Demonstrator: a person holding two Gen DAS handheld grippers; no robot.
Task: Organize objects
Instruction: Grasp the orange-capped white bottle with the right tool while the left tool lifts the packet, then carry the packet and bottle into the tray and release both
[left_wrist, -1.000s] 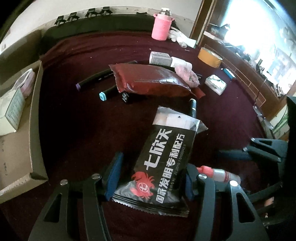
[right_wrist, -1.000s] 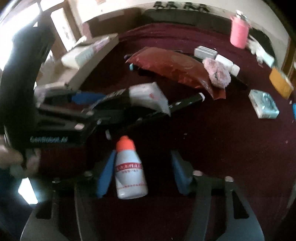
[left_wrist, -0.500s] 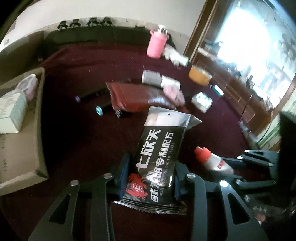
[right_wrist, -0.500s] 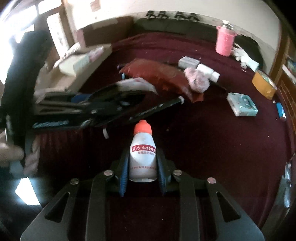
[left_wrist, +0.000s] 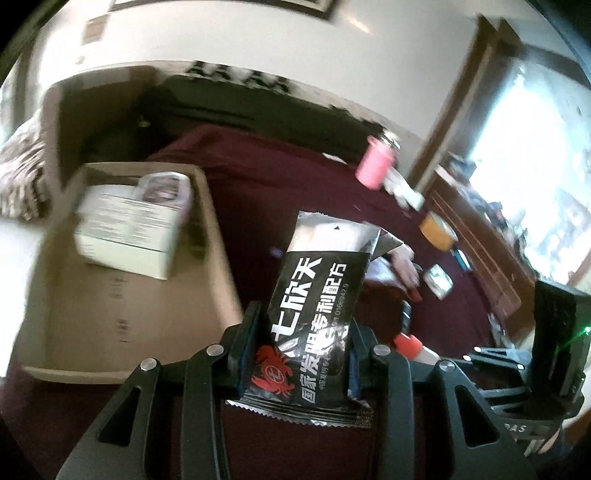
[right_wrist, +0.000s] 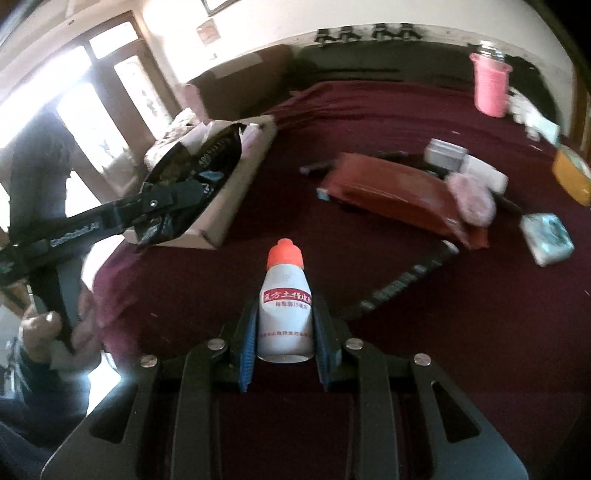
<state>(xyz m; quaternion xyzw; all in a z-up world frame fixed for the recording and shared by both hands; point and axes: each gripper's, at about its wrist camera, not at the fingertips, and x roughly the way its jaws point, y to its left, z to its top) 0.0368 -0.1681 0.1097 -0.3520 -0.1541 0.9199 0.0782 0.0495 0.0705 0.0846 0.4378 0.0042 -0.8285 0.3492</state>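
My left gripper (left_wrist: 304, 332) is shut on a black foil packet (left_wrist: 317, 295) with white characters and a red crab, held off the table beside the cardboard box (left_wrist: 218, 236). In the right wrist view the same packet (right_wrist: 192, 177) hangs over the near end of that box (right_wrist: 236, 206). My right gripper (right_wrist: 284, 328) is shut on a small white bottle (right_wrist: 286, 314) with an orange cap, lifted above the maroon cloth. The bottle's cap (left_wrist: 406, 341) shows at the right of the left wrist view.
The box holds a white carton (left_wrist: 125, 232) and a wrapped pack (left_wrist: 166, 188). On the cloth lie a red pouch (right_wrist: 399, 195), a pink fluffy thing (right_wrist: 471, 199), a black pen (right_wrist: 402, 284), a teal tissue pack (right_wrist: 546, 236), a yellow tape roll (right_wrist: 572, 177) and a pink cup (right_wrist: 491, 88).
Both grippers closed on their items and lifted them. The left one carried the packet up and left toward the box; the right one raised the bottle a little.
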